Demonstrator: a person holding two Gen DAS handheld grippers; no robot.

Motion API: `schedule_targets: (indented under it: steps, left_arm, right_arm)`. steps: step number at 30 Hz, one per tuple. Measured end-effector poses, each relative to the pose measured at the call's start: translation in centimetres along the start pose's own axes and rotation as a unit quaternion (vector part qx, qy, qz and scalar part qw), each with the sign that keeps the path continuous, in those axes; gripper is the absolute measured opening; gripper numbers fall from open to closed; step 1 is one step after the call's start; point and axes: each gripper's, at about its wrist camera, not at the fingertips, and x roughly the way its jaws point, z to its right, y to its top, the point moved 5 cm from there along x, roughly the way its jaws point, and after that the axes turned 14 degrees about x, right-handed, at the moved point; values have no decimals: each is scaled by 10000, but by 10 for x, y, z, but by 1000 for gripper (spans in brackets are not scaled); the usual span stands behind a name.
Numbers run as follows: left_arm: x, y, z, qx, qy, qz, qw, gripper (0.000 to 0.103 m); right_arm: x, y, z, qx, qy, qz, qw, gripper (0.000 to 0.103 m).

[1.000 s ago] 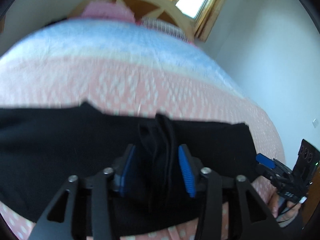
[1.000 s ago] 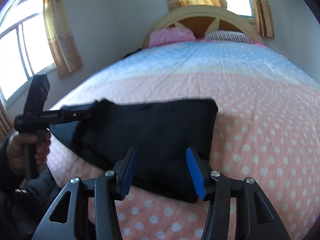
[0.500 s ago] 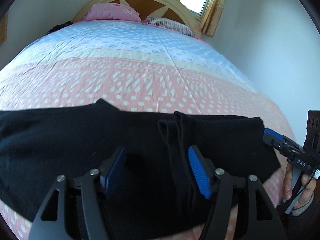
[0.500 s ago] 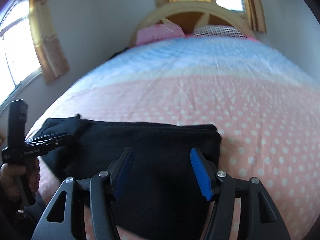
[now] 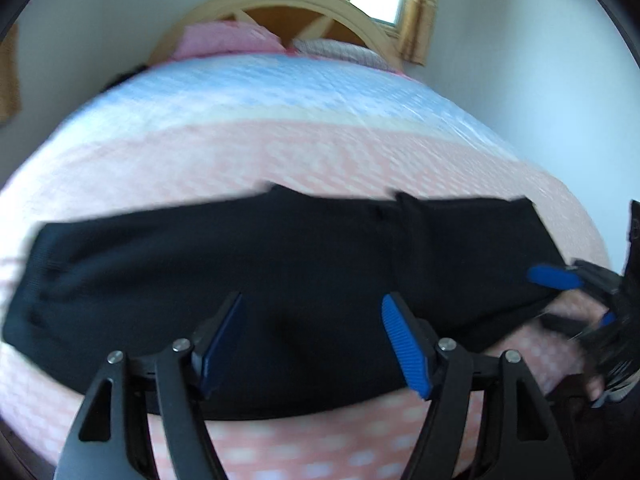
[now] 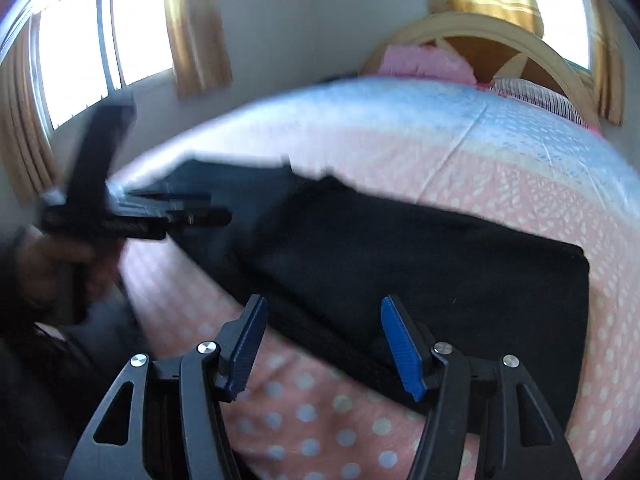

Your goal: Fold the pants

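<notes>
Black pants (image 5: 280, 280) lie flat in a long folded strip across the near end of the bed, also seen as a dark slab (image 6: 420, 264) in the right wrist view. My left gripper (image 5: 314, 344) hovers over their near edge, open, with nothing between its blue pads. My right gripper (image 6: 324, 344) is open too, above the pants' near edge at their right part. In the left wrist view the right gripper (image 5: 560, 280) shows at the pants' right end. The left gripper (image 6: 160, 216) appears blurred at the pants' left end, held by a hand (image 6: 60, 264).
The bed has a pink dotted cover (image 6: 320, 432) that turns pale blue (image 5: 260, 92) toward the head. Pink and striped pillows (image 5: 228, 40) rest against a curved wooden headboard (image 5: 304, 4). Windows with yellow curtains (image 6: 196, 24) line the walls.
The bunched ridge of cloth between my left pads has been let go and the pants now lie flat. Both grippers have pulled back toward the near edge; the views are blurred from motion.
</notes>
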Motion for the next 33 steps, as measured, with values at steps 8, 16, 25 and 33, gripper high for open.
schedule_targets:
  steps: [8,16,25,33]
  left_arm:
    - [-54,-50,-170,-1179,1549,119,9808,73]
    - [-30,-88,-210,-2384,638,163,9689,67]
    - [-26,-87,-203,-2199,532,124,9740,35]
    - [-46,-69,-200,-2203,399,265,9742,23]
  right_arm:
    - [-25,20,23,775,133,684,9946,61]
    - [-25,8,19,792,-21,644,9948,61]
    - [-23,1,14,678,-90,666,9954,61]
    - [-28,5,18,745,-155,801,9939,61]
